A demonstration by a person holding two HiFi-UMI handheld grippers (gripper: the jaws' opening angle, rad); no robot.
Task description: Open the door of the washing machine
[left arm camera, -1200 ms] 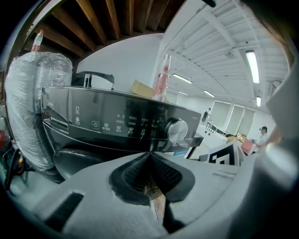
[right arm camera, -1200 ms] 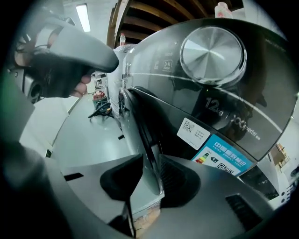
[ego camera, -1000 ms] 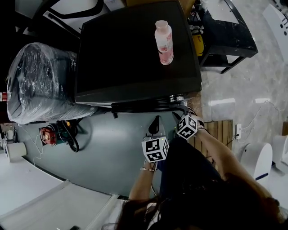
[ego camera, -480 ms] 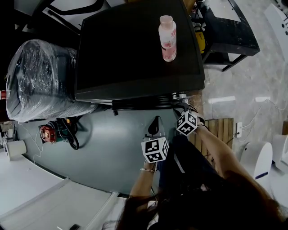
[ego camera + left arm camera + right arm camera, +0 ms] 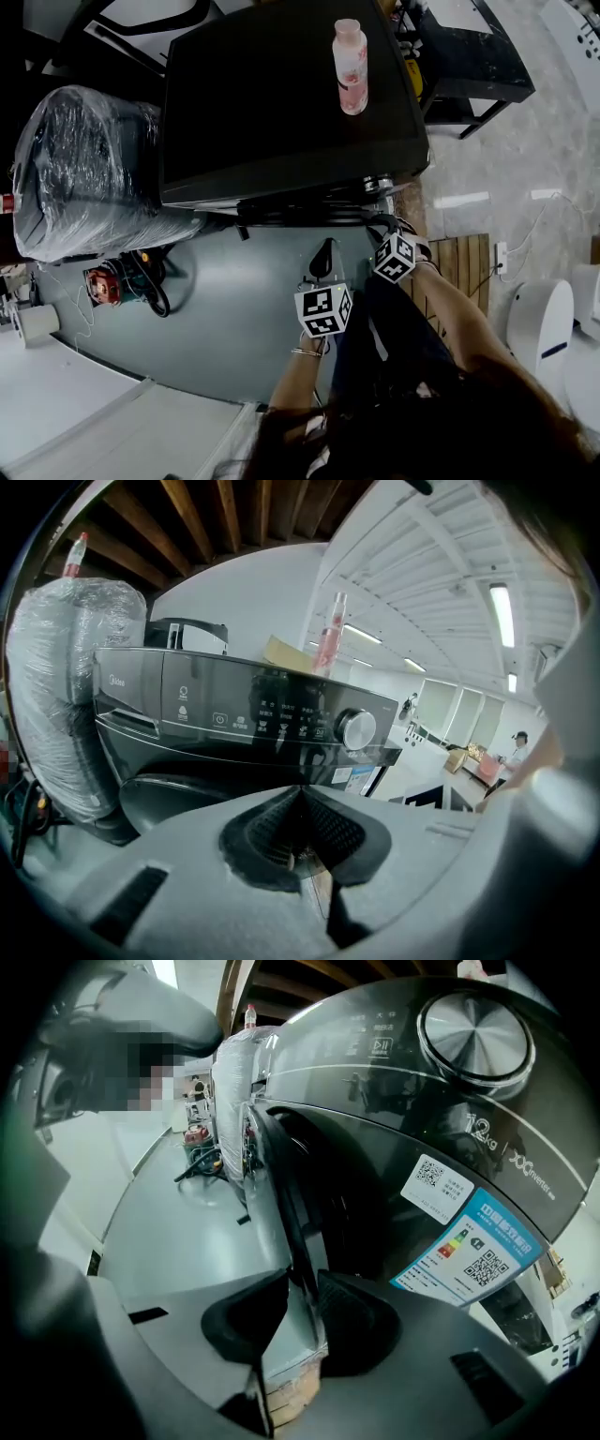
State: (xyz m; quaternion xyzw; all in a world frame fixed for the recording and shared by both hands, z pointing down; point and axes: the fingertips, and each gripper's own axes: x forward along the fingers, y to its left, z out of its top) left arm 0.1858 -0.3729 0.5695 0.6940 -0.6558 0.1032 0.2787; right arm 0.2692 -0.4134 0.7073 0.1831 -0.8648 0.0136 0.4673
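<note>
1. The washing machine (image 5: 281, 103) is found on the floor ahead; its drum is dark and no contents can be made out.
2. Its door (image 5: 277, 1185), slightly ajar, is clasped at the free edge by the right gripper (image 5: 298, 1283) jaws. A steady pull along the hinge arc is advised.
3. The left gripper (image 5: 300, 794) jaws are pressed together on nothing.
4. A bottle (image 5: 350, 66) is stood on top of the machine; its fill cannot be determined.

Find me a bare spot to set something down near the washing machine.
The washing machine's top is bare everywhere left of the pink bottle. The grey floor in front is free between the cable tangle and the left gripper. It is crowded at the door, whose edge the right gripper holds.
</note>
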